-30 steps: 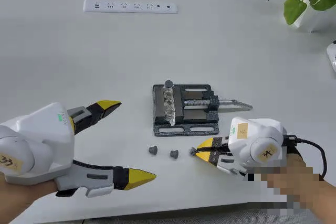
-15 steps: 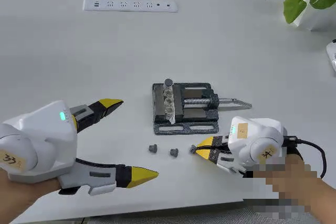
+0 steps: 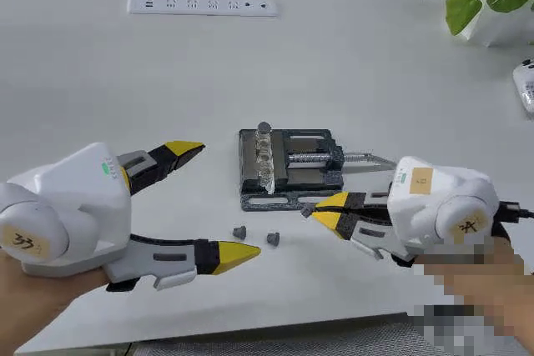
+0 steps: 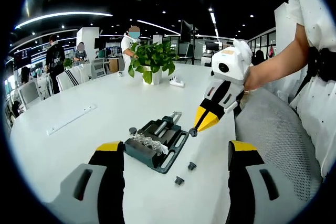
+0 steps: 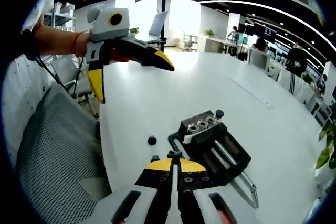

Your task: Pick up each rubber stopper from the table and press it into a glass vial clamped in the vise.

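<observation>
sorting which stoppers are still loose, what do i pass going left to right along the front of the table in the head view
first loose stopper → second loose stopper → pinched stopper at the tips of the right gripper

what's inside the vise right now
A row of glass vials clamped upright in the vise; the far one carries a dark stopper, the rest look open. Their bases are hidden by the vise.
</observation>
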A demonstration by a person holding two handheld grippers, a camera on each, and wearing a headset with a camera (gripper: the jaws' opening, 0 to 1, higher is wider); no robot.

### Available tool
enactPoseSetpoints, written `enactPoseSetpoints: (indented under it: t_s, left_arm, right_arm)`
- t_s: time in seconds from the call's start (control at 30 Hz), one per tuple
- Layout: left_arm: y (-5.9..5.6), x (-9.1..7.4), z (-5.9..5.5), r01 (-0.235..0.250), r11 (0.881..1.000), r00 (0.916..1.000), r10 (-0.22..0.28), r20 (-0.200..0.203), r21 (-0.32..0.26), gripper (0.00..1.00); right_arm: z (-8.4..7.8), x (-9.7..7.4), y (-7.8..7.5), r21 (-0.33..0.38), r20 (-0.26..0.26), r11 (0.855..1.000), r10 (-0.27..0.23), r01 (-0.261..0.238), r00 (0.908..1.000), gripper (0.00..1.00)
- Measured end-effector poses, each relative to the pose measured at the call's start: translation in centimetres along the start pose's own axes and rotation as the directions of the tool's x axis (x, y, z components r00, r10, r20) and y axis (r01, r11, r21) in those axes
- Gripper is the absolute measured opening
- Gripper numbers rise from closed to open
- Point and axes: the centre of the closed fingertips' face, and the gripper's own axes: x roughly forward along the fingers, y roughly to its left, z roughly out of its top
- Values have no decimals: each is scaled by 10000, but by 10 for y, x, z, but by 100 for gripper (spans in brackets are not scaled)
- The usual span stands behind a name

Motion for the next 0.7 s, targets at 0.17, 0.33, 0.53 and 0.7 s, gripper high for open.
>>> enactPoseSetpoints:
  t_s: [0.17,0.33,0.53,0.7]
  left_arm:
    - [-2,5,15,-56,9998,9996,51,280,172,72]
    - [-4,11,24,-87,9996,9990,75,439,273,62]
    - [-4,13,38,-150,9995,9965,126,828,290,45]
    - [-5,15,45,-153,9990,9950,110,998,421,35]
  right_arm:
    - [28,-11,0,261,522,9995,-207,194,9984,0]
    - [52,-18,2,560,969,9979,-366,312,9946,0]
    - [73,-24,5,956,1357,9946,-532,403,9893,0]
    - [83,-26,6,1222,1562,9919,-551,361,9862,0]
